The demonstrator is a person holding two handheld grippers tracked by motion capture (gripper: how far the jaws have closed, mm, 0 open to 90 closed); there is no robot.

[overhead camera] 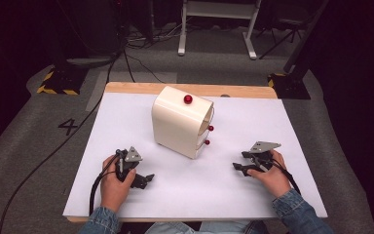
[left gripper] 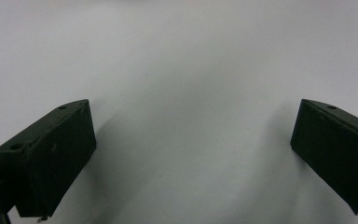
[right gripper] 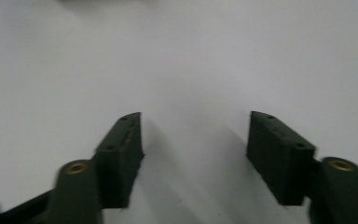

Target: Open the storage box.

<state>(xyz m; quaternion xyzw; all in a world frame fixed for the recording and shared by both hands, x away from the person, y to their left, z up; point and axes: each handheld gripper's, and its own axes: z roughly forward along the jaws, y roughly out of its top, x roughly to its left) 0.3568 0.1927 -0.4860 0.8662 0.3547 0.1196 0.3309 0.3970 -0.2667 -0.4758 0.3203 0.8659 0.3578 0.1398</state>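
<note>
Your left gripper sits near the white surface's front-left corner, jaws spread wide on nothing. Your right gripper, toward the front-right, is parted less widely, also empty. Between them, farther back, stands a cream cabinet with red knobs; its front is hard to make out.
</note>
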